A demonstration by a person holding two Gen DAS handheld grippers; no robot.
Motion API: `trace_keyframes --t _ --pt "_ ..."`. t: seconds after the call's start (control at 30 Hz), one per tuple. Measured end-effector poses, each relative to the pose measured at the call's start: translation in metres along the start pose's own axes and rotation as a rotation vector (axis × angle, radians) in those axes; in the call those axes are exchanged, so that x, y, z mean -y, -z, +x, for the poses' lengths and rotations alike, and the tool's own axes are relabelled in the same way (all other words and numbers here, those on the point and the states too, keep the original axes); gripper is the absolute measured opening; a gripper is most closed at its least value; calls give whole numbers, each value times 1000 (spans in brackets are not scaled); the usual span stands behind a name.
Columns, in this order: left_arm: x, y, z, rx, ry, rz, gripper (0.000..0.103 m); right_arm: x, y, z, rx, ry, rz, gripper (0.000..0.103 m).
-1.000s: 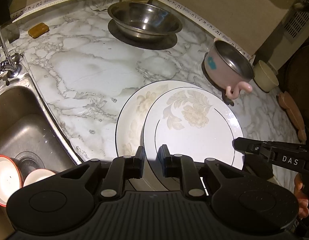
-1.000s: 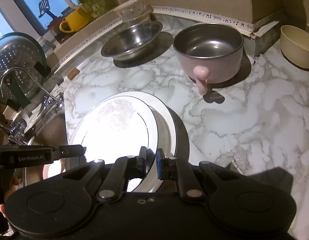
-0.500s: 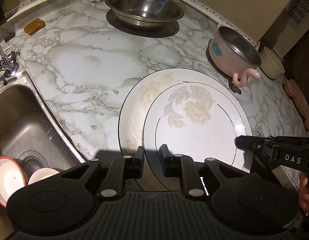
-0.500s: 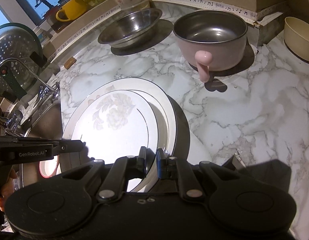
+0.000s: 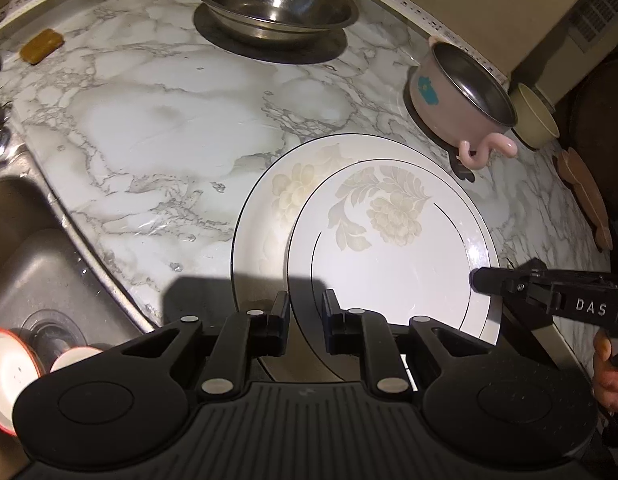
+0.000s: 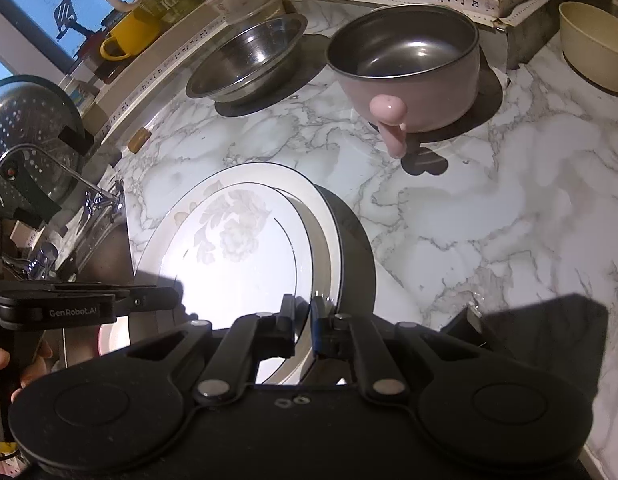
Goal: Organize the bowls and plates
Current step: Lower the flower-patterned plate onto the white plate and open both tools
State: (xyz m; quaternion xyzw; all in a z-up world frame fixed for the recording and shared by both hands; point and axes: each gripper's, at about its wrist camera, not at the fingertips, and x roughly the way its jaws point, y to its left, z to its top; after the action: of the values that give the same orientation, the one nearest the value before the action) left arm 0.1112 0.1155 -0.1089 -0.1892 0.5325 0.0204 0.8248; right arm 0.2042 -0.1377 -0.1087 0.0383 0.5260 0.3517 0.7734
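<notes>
I hold the smaller floral plate [image 5: 389, 248] from two sides so that it comes down level onto the larger floral plate [image 5: 265, 208], which lies flat on the marble surface [image 5: 157, 128] beside the sink [image 5: 25, 248]. My left gripper [image 5: 305, 312] has its jaws narrowed around the near rim of the smaller plate, the rim running up between the two pads; I judge it pinched, though a thin gap shows on either side. My right gripper [image 6: 303, 320] has its jaws drawn almost together on the opposite rim, which passes straight between them. The smaller plate sits off-centre toward my right side of the larger one, overlapping it. The steel bowl [image 5: 273, 0], the pink handled bowl [image 5: 461, 100] and the cream bowl [image 5: 535, 120] stand further back, well apart from the plates, probably waiting to be nested.
</notes>
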Motion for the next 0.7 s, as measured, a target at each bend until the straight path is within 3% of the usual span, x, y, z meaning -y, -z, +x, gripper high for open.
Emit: trace_keyframes --t 0.5,0.7 --pt "-7 -14 4 -91 65 82 16 3 -6 -2 -28 -23 -13 7" --pt "-4 -18 1 -111 45 139 16 0 -7 -1 -34 -11 -27 7"
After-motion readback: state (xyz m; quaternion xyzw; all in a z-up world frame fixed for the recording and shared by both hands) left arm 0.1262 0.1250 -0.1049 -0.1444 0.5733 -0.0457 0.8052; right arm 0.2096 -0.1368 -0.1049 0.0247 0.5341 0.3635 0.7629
